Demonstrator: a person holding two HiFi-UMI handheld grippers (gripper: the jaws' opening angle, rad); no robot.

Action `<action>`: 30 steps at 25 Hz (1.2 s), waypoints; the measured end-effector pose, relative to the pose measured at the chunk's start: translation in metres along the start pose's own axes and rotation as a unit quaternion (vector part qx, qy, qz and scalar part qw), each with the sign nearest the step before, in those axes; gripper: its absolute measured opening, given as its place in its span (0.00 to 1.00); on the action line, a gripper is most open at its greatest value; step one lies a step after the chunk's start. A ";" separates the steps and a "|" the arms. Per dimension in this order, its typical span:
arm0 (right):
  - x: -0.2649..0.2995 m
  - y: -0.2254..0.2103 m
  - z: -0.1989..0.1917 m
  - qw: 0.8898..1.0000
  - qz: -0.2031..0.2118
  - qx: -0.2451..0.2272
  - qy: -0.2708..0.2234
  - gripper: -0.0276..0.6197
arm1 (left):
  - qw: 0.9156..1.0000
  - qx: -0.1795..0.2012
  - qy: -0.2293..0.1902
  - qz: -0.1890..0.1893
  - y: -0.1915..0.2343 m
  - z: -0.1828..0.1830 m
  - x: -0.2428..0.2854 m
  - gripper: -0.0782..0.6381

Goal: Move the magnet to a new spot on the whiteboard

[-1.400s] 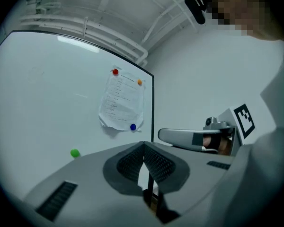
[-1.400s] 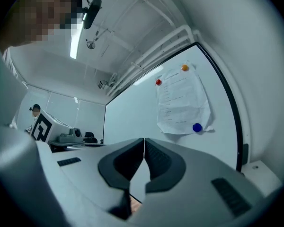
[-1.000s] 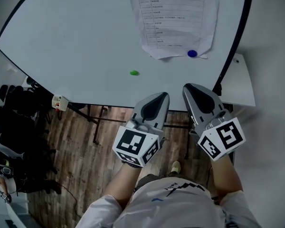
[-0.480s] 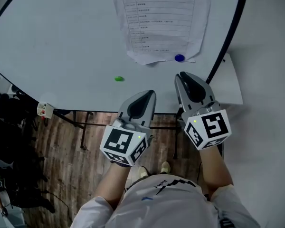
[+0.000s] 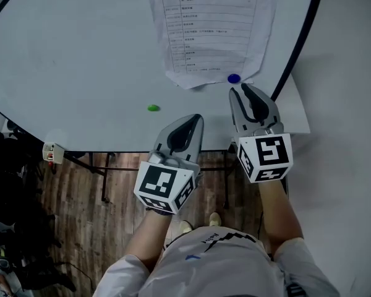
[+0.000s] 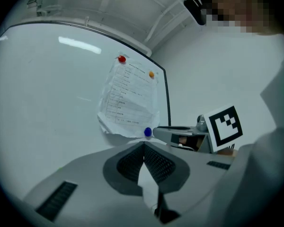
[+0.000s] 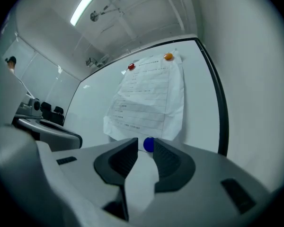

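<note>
- Your right gripper (image 5: 242, 91): jaws opening, nothing between them; small round blue magnet (image 5: 234, 78) sits just beyond the tips on the white whiteboard (image 5: 80, 48).
- Your left gripper (image 6: 143, 145): jaws pressed together, empty.

Person wore a white short-sleeved T-shirt (image 5: 226, 265) with a dark zigzag print. The left gripper (image 5: 196, 118) and right gripper (image 5: 238, 89) were grey and teardrop-shaped, with dark ribbed pads (image 7: 166, 161) and black-and-white marker cubes (image 5: 164, 187). The right gripper's jaws were opening, with nothing between them.
</note>
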State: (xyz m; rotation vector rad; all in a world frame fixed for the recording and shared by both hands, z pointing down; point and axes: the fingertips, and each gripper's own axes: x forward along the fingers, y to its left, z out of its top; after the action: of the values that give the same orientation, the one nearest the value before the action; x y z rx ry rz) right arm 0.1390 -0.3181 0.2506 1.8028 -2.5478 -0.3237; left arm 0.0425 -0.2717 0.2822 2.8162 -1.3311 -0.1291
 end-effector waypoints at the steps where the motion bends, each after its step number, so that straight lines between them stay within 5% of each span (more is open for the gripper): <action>1: 0.003 -0.002 0.000 1.000 -0.011 -0.013 0.003 0.19 | 1.000 -0.001 0.001 -0.001 0.002 -0.001 0.000 0.12; 13: 0.030 -0.003 -0.011 0.991 -0.072 -0.103 0.045 0.25 | 1.000 -0.013 -0.003 -0.015 0.021 -0.005 -0.001 0.12; 30: 0.031 -0.008 -0.011 0.989 -0.090 -0.105 0.052 0.24 | 1.000 -0.012 0.003 -0.011 0.029 -0.010 -0.008 0.12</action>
State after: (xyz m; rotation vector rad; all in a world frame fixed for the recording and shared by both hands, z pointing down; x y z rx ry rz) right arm 0.1371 -0.3512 0.2564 1.9163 -2.1938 -0.4673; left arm 0.0156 -0.2843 0.2947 2.8106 -1.2886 -0.1346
